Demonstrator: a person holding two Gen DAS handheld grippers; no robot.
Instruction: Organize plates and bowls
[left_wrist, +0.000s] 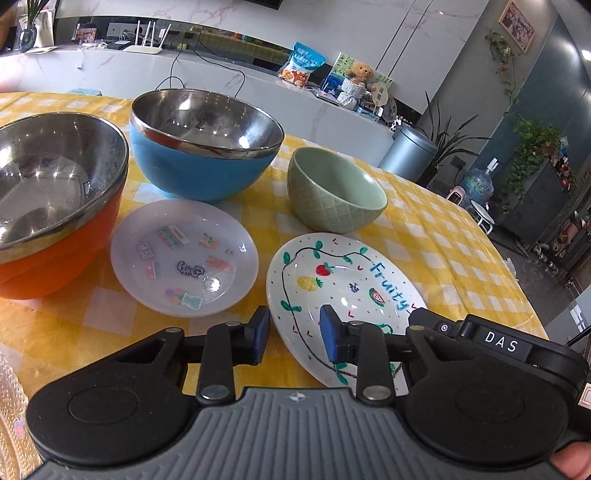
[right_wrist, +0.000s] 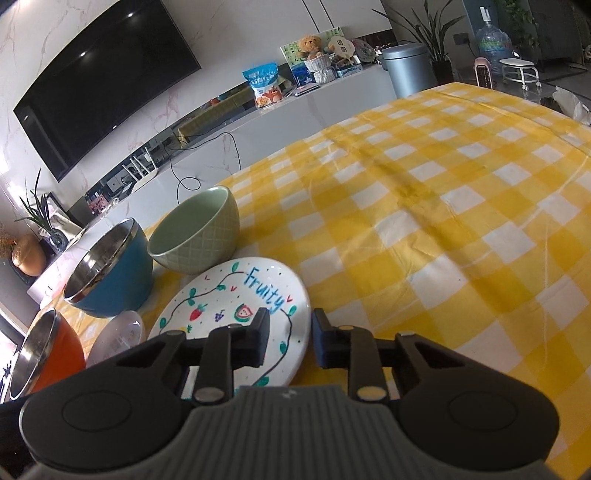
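A white "Fruity" plate lies at the near side of the yellow checked table. Both grippers straddle its rim with jaws open. My left gripper has one pad over the plate and one off its left edge. My right gripper straddles the plate's right edge. A white sticker plate lies to the left. Behind stand a green ceramic bowl, a blue steel-lined bowl and an orange steel-lined bowl.
The yellow checked tablecloth stretches wide to the right of the dishes. A white counter with a snack bag, teddy bear and cables runs behind the table. A grey bin and plants stand beyond the far edge.
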